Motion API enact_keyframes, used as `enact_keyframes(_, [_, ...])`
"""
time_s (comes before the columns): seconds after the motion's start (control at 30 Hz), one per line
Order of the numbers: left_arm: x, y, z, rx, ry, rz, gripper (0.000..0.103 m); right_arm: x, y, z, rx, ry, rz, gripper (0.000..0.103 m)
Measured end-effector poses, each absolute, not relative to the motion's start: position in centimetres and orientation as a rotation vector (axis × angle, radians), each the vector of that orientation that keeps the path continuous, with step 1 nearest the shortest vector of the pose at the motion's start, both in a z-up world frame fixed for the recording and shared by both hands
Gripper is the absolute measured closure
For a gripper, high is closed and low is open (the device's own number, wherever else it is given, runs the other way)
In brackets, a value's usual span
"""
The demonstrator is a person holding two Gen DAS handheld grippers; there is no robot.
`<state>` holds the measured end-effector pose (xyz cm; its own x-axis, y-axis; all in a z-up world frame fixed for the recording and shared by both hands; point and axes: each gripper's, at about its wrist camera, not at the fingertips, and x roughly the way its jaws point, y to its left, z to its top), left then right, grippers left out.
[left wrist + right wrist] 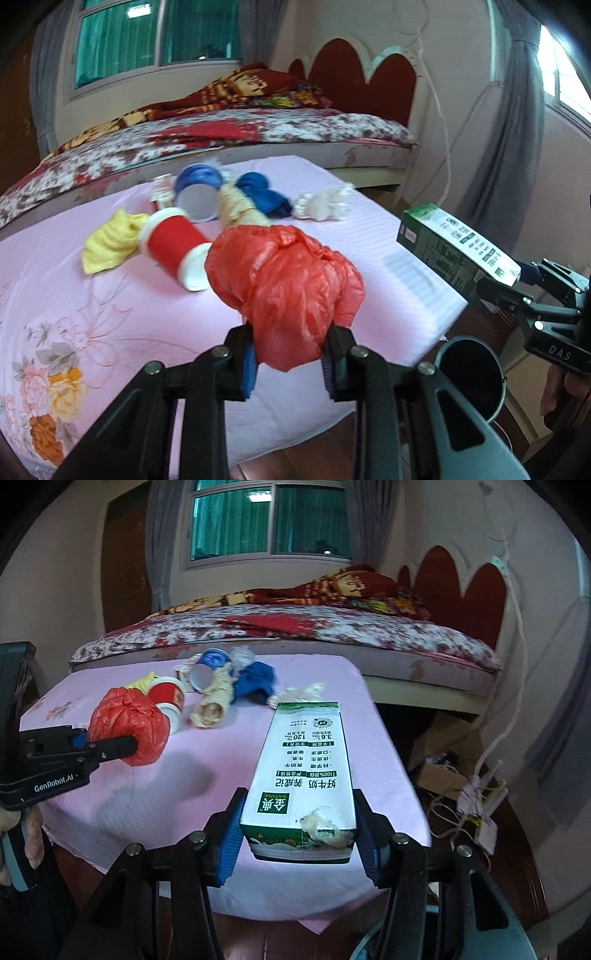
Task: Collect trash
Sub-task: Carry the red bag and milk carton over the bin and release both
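The left hand-held gripper (pixel 288 363), marked "GenRobot.AI", is clamping a crumpled red plastic bag (pixel 286 284) between nearly closed jaws above the pink floral tabletop (pixel 74 314). The right hand-held gripper (pixel 297 843), marked "DAS", is gripping a green-and-white milk carton (pixel 306 768) printed "SATINE", "100%", "3.6" and "120". Farther back on the tabletop are lying a red paper cup (pixel 173 247), a yellow cloth (pixel 110 240) and a blue cup (pixel 197 184). A dark round bin (pixel 469 373) is standing beside the tabletop.

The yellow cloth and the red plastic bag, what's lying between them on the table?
A red paper cup on its side, seen from the left wrist.
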<state>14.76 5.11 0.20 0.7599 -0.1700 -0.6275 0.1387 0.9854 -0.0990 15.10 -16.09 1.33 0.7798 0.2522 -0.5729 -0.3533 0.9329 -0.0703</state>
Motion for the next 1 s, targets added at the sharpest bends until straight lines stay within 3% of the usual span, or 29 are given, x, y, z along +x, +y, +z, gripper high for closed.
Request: enact_keyframes(1.0, [13.3, -14.1, -0.6, 0.097, 0.72, -0.535, 0.076, 6.9, -35.0, -1.7, -0.036, 0.681, 0.003, 0.047])
